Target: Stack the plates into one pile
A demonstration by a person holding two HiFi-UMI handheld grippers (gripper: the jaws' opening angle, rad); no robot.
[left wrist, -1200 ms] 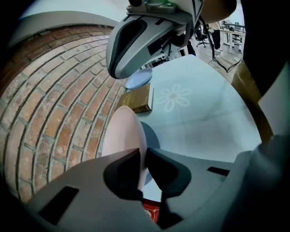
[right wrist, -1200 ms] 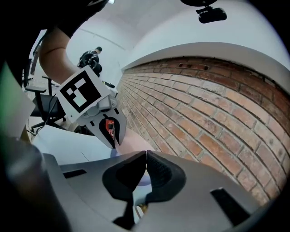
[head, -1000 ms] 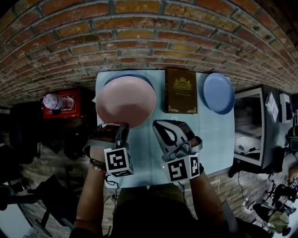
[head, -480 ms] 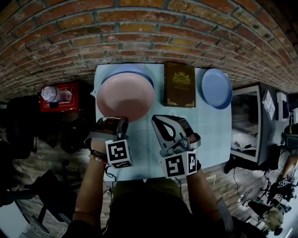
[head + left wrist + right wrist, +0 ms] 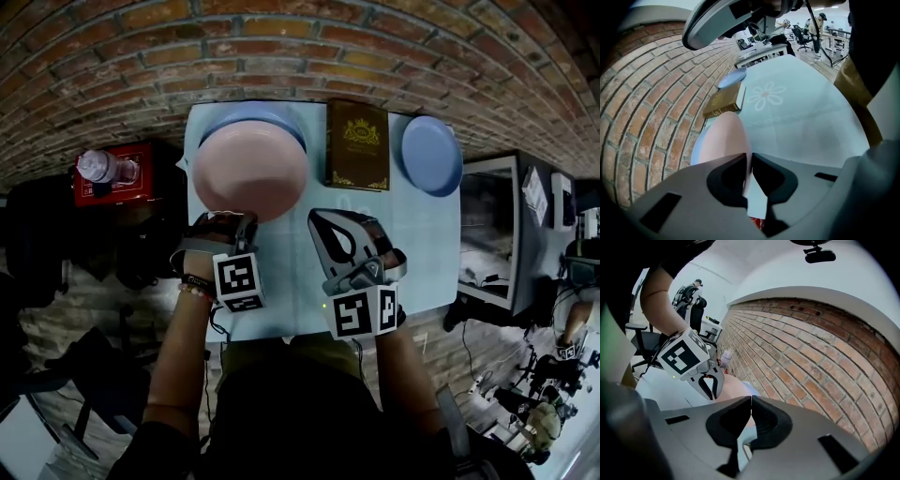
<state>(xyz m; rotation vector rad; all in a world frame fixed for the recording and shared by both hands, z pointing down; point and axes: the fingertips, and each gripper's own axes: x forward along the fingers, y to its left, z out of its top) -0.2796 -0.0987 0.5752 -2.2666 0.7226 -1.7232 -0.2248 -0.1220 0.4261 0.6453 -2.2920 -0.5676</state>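
Setting: brick wall [image 5: 281, 56] across the top of the frame; pale table [image 5: 422, 253] with a faint flower print below it, smooth and matte.
Pink plate [image 5: 249, 171]: upper left of the table, over the large blue plate [image 5: 255, 119], whose rim shows as a crescent beyond it; whether the two touch cannot be told.
Small blue plate [image 5: 431, 155]: upper right of the table, well apart from the other two, beyond the book [image 5: 357, 145].
Left gripper [image 5: 228, 221]: jaws clamped on the near rim of the pink plate, one above and one below the edge.
Right gripper [image 5: 324, 225]: jaws pressed together with nothing between them, over the middle of the table.
Shapes and materials: all three plates round, shallow, with a raised rim and a smooth plain finish; book flat, dark brown, gilt-printed, hard-edged.
Handling (judgement): plates probably light and stiff, likely plastic; the smooth rim may slip or swing in a narrow pinch.
Where to take hold (judgement): at the rim, on the near edge, jaws straddling the lip; keep the plate level while lowering.
Beside the table: red box [image 5: 117, 178] with a bottle [image 5: 97, 166], left of the frame.
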